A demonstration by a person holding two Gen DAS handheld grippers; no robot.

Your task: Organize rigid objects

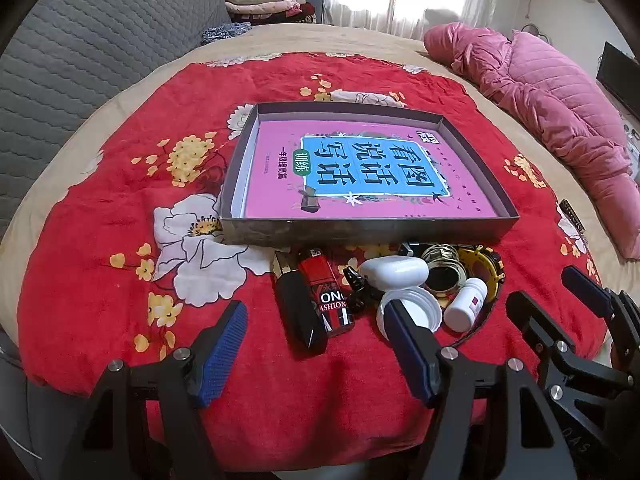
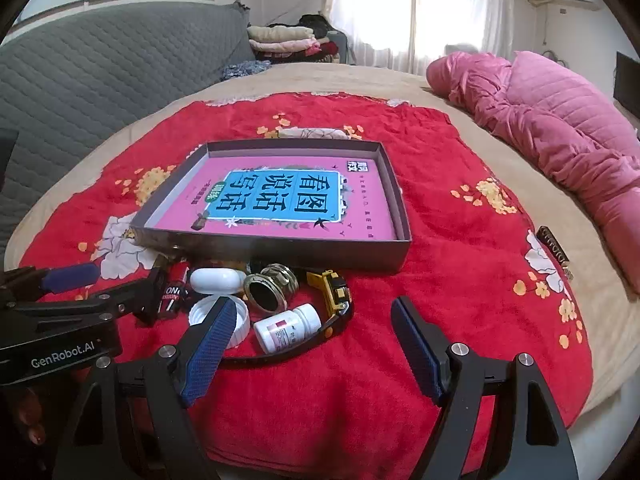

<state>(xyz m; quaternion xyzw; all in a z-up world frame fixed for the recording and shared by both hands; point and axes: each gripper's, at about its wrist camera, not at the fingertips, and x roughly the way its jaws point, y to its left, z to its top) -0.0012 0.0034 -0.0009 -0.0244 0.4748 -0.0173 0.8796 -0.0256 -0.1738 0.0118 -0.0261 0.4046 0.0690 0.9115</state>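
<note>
Red floral blanket (image 1: 120,288) covers the bed, and on it sits a shallow grey cardboard tray (image 1: 360,228) holding 1 pink book with a blue title panel (image 1: 360,168). Just outside the tray's near wall, at 6 o'clock, lie a red lighter (image 1: 326,292), white oval case (image 1: 394,272), white jar lid (image 2: 240,322), open glass jar (image 2: 270,286), white pill bottle (image 2: 286,328) and yellow watch (image 2: 334,286). Left gripper (image 1: 318,330) and right gripper (image 2: 310,322) both hang wide apart, holding nothing.

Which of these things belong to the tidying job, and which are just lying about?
Job items: lighter, white case, white lid, pill bottle, glass jar, yellow watch, gray box.

Lying about: pink quilt, folded clothes, gray sofa cover.
</note>
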